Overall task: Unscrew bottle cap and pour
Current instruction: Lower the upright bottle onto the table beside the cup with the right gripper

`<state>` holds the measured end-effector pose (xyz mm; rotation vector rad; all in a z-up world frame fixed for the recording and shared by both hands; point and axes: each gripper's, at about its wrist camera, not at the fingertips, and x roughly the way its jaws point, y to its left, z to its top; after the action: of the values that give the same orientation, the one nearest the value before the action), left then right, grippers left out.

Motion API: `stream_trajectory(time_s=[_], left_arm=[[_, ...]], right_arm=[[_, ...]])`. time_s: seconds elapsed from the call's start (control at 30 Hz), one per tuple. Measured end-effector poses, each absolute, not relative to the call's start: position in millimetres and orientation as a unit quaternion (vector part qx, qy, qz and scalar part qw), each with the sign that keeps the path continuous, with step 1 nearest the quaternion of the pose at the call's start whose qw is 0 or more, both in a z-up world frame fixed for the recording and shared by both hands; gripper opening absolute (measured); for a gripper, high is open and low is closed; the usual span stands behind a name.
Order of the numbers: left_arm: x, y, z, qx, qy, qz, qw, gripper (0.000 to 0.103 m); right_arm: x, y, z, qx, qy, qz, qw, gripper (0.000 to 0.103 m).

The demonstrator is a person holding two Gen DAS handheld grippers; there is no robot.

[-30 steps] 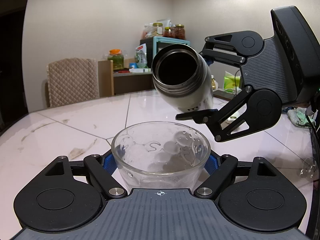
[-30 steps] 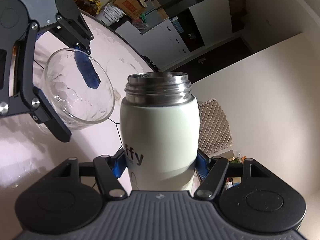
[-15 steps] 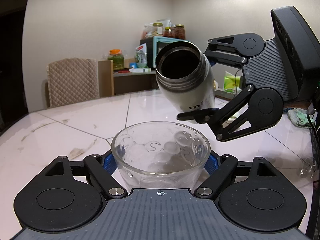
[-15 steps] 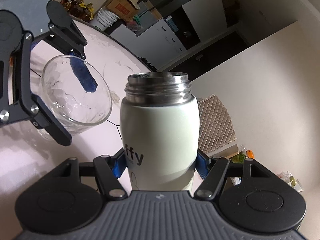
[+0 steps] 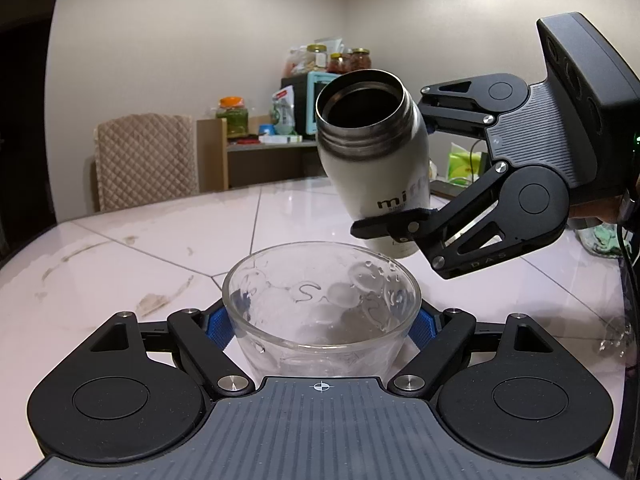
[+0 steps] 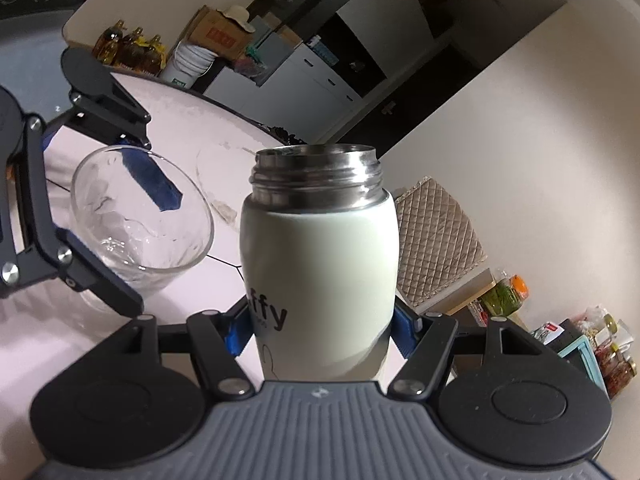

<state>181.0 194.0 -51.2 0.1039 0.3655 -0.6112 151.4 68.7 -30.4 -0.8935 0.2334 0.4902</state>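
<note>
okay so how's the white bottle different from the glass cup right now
The bottle is opaque white with a steel threaded neck; the glass cup is clear. The bottle is tilted, mouth toward the left camera and above the cup; the cup stands upright. The right gripper holds the bottle; the left gripper holds the cup. Both are open-topped, each clamped between blue-padded fingers.
</note>
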Motion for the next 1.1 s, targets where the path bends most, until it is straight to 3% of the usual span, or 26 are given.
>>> stream_trajectory(time_s=[1.1], left_arm=[[183.7,197.1,-48.0,0.055,0.184,-0.298,0.935,0.086]], right_arm=[[182.7,27.6,-21.5,-0.286,0.162,0.255,0.909,0.070]])
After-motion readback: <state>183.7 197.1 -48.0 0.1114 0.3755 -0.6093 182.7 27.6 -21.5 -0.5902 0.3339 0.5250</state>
